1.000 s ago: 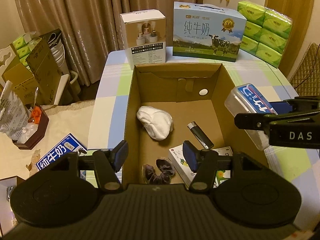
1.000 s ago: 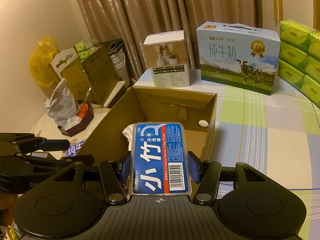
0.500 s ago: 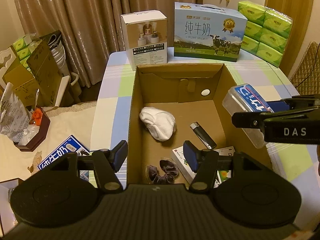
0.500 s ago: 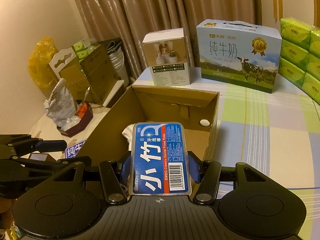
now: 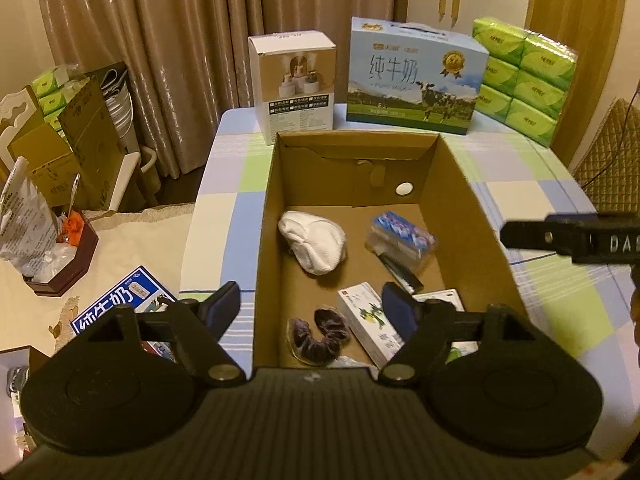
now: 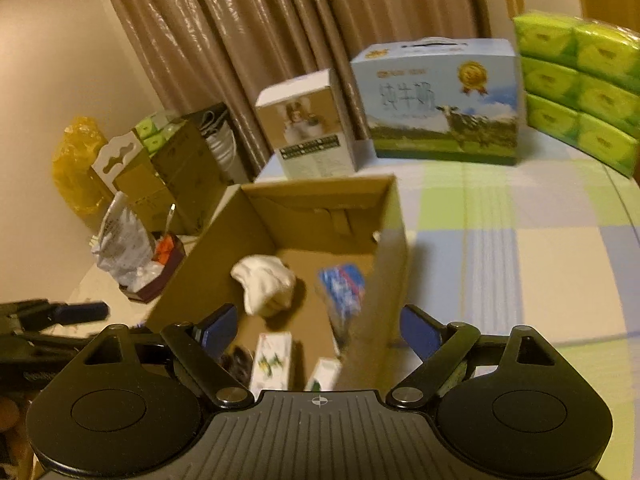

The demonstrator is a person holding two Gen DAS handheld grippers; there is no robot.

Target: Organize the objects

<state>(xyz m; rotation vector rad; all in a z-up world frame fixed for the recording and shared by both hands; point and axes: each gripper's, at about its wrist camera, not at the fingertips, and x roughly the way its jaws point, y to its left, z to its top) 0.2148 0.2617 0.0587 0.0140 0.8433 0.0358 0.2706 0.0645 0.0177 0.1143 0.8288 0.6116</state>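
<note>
Presently we record both grippers with fingers spread wide and nothing between them. The left gripper (image 5: pixel 310 304) hangs above the near-left corner of the cardboard box (image 5: pixel 264 216), touching nothing. The right gripper (image 6: pixel 318 326) is over the box's near-right wall, likewise clear of contact; its view is motion-blurred.

The floss-pick case (image 5: pixel 402 240), clear plastic with a glossy blue label, lies inside the box toward the right wall, tilted, partly over a dark slim lighter (image 5: pixel 402 276). A soft white cloth bundle (image 5: pixel 314 242), rounded and ribbed, sits near the box's middle. A dark velvety scrunchie (image 5: pixel 318 338) lies by the near wall; beside it rests a flat white carton (image 5: pixel 368 322) with green print.

The box is plain corrugated board, open-topped, standing on a checked tablecloth (image 5: pixel 536 200) of pale blue, green and cream squares.
</note>
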